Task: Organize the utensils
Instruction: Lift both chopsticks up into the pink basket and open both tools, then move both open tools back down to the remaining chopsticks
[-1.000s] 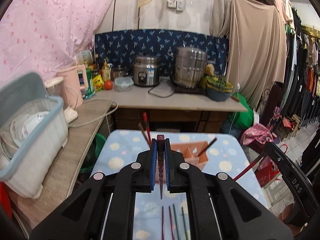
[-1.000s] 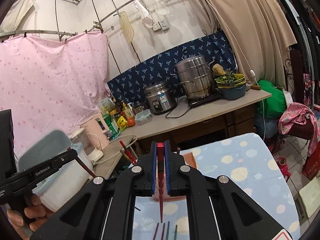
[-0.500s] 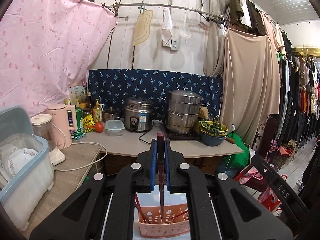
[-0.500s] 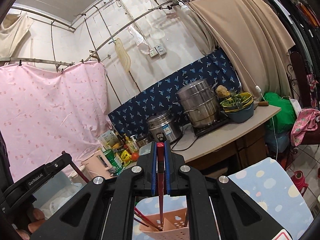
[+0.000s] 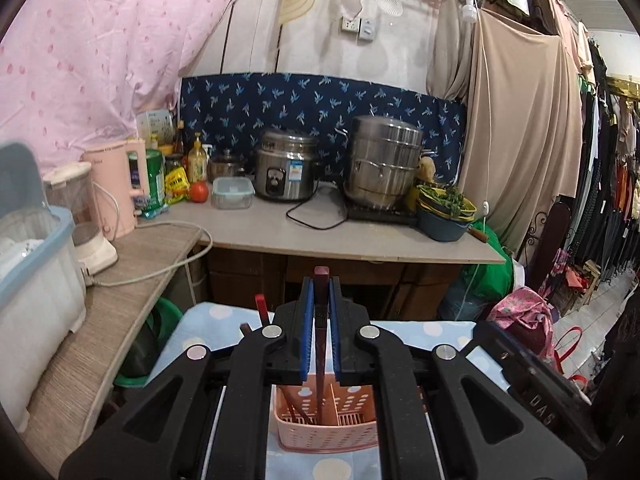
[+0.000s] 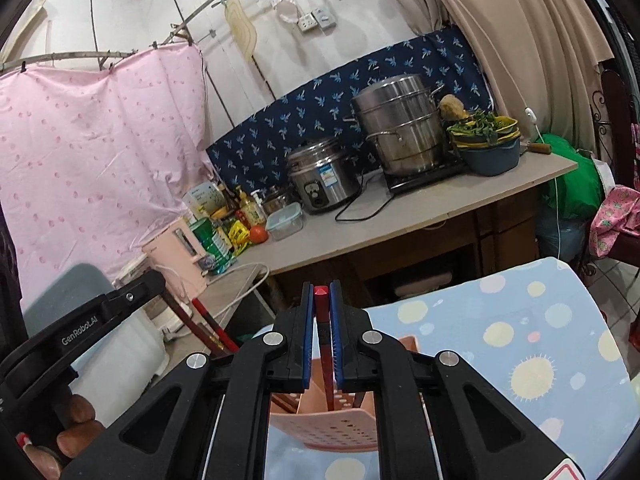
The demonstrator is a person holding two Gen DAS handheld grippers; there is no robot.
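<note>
My left gripper (image 5: 320,280) is shut on a dark maroon chopstick (image 5: 320,344) that stands upright, its lower end inside the pink perforated utensil basket (image 5: 326,432) on the spotted blue table. My right gripper (image 6: 321,288) is shut on a red chopstick (image 6: 325,356), also upright, its tip down in the same basket (image 6: 332,428). Other red chopsticks (image 5: 261,308) lean out of the basket's left side; they also show in the right wrist view (image 6: 208,324). The left gripper's body (image 6: 92,320) shows at the left of the right wrist view.
A counter (image 5: 360,236) behind the table carries a rice cooker (image 5: 286,176), a steel steamer pot (image 5: 384,168), a bowl of greens (image 5: 444,208) and bottles. A side shelf holds a pink kettle (image 5: 118,184) and a dish bin (image 5: 32,272). Clothes hang at right.
Both grippers have come down over the basket, and the two chopsticks' lower ends now sit deeper in its compartments. A second ago they were above loose chopsticks on the table.
</note>
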